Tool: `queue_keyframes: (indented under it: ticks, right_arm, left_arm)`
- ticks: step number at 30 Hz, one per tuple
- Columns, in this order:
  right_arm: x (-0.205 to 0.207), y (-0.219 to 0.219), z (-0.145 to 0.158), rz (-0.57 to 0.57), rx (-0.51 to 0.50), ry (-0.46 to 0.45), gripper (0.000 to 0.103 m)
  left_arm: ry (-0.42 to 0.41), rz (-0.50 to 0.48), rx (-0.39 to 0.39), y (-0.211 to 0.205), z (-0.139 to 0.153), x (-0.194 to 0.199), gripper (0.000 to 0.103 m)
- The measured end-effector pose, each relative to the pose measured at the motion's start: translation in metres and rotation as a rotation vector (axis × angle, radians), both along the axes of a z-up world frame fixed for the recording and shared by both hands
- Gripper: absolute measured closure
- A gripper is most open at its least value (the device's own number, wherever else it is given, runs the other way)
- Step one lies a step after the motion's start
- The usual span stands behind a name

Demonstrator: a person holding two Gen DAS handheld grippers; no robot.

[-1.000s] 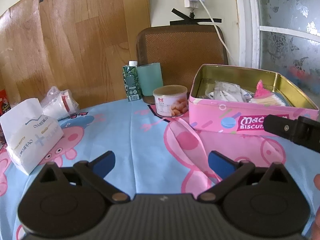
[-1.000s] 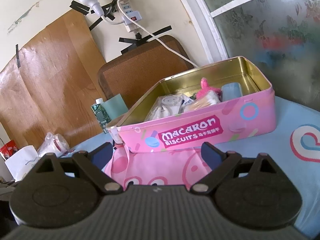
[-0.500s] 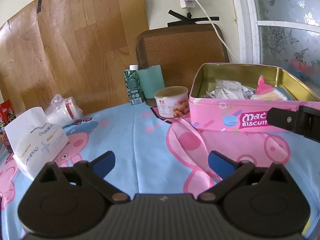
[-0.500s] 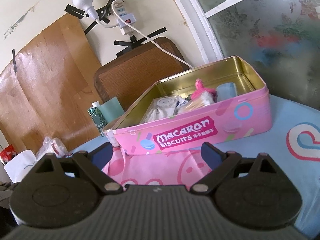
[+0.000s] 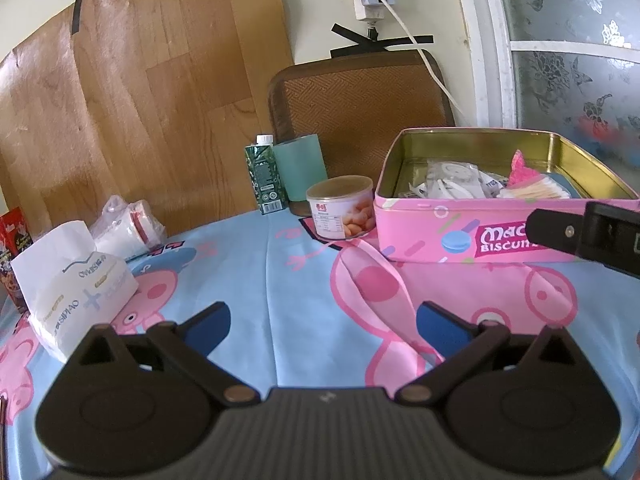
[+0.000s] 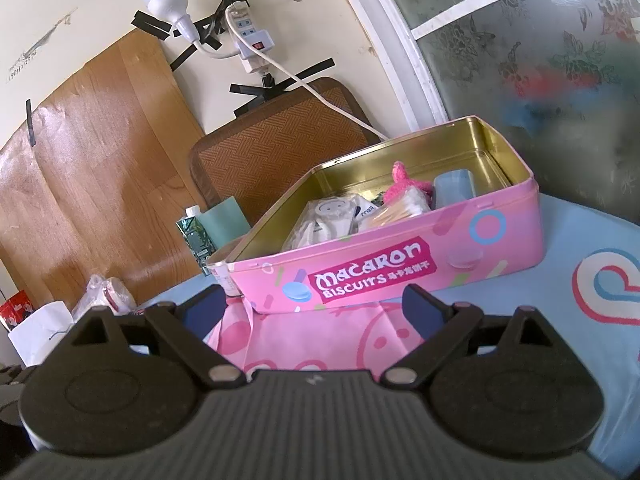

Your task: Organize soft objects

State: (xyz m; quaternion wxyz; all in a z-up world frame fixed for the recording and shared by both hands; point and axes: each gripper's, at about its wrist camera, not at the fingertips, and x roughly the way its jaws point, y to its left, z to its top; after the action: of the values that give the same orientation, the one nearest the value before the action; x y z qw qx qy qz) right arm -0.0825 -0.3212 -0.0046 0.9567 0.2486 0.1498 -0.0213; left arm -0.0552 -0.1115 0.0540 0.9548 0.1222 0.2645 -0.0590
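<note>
Hovering low over the cartoon-pig tablecloth [image 5: 256,280], the left gripper [image 5: 323,326] has its jaws spread wide apart with nothing between the blue pads [image 5: 208,324]. The right gripper [image 6: 314,308] sits likewise above the cloth — jaws apart, empty — and part of its black body pokes into the left wrist view at the right edge.

Just beyond the right gripper stands the pink biscuit tin [image 6: 400,268], lid off, lettered "Macaron Biscuits" on its front wall. Inside, on the gold floor, lie the soft things: a clear packet with white pieces [image 6: 324,220] toward the left, a bundle of cotton swabs [image 6: 400,208] in the middle, a fuzzy pink item [image 6: 404,182] behind the swabs, and a pale blue block [image 6: 454,188] leaning at the right end. How they touch underneath cannot be told.

To the left of the left gripper, near the table's edge, a white tissue pack [image 5: 76,276] stands on the cloth with a sheet poking up; behind it rests a crumpled plastic bag with a red-and-white roll [image 5: 128,224], and a red box [image 5: 14,248] sits at the far left border.

Farther back, a small round can with a pale lid [image 5: 342,212] stands just beside the tin's left end. Behind it are a green drink carton [image 5: 266,180] and a teal cup [image 5: 302,172], side by side — and beyond them a brown woven chair back [image 5: 360,108] against the wall.
</note>
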Motion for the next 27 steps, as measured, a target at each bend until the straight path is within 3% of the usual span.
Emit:
queue_keyframes:
  ticks: [27]
  right_arm:
    - [0.0017, 0.0012, -0.0007, 0.003, -0.001, 0.011, 0.006]
  left_arm:
    - [0.003, -0.012, 0.002, -0.0013, -0.0016, -0.0024, 0.0]
